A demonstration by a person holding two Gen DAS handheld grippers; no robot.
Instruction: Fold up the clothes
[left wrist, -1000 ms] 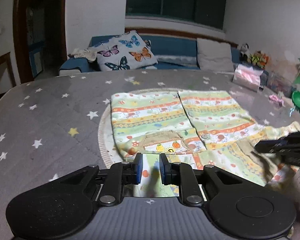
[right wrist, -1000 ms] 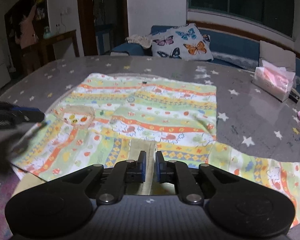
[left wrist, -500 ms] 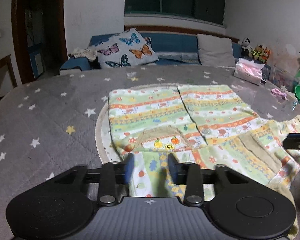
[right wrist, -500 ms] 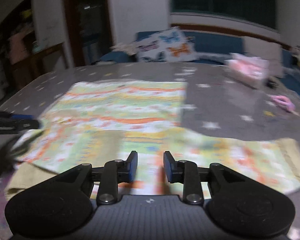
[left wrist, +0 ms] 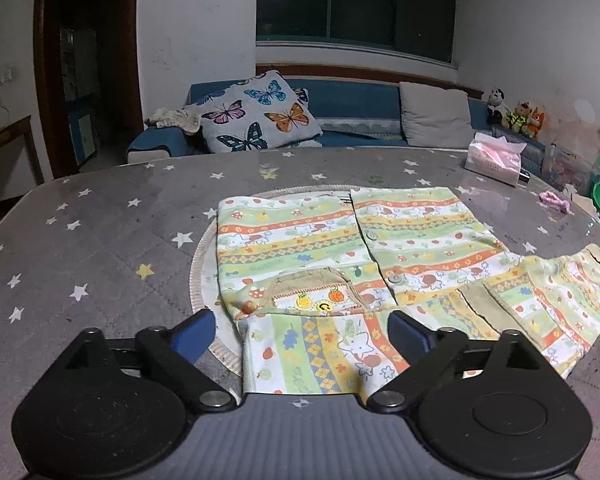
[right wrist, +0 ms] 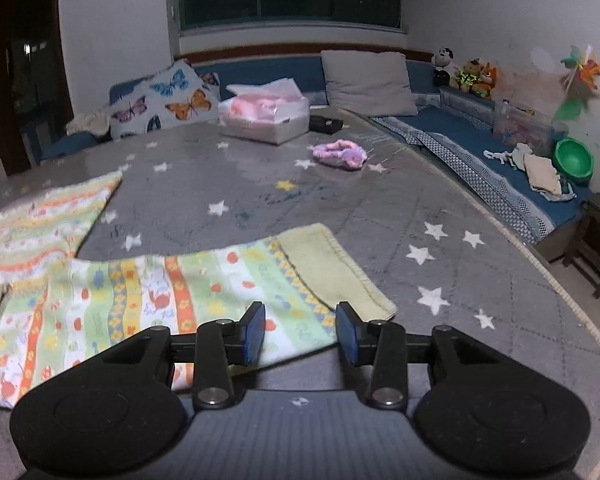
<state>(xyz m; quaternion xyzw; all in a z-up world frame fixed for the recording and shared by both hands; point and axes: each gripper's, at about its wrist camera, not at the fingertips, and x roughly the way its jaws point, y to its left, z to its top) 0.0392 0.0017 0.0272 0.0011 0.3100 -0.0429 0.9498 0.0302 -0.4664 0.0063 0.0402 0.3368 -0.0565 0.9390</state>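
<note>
A child's patterned shirt (left wrist: 340, 248) with green, orange and yellow stripes lies flat on the grey star-print table (left wrist: 100, 240). One sleeve is folded in across its near edge. My left gripper (left wrist: 302, 338) is open wide and empty, just above that folded sleeve. In the right wrist view the other sleeve (right wrist: 220, 288) stretches out to the right, ending in a plain green cuff (right wrist: 332, 268). My right gripper (right wrist: 301, 338) is open and empty, its fingers straddling the near edge of the sleeve close to the cuff.
A pink tissue pack (right wrist: 264, 116) and a dark remote (right wrist: 326, 123) lie at the table's far side. A purple scrunchie (right wrist: 340, 154) lies beyond the sleeve. A blue sofa with a butterfly cushion (left wrist: 256, 116) stands behind the table, and a green bowl (right wrist: 574, 158) sits at right.
Both grippers have opened and let go of the shirt. The right gripper has swung right to the outstretched sleeve. The left gripper has drawn back a little.
</note>
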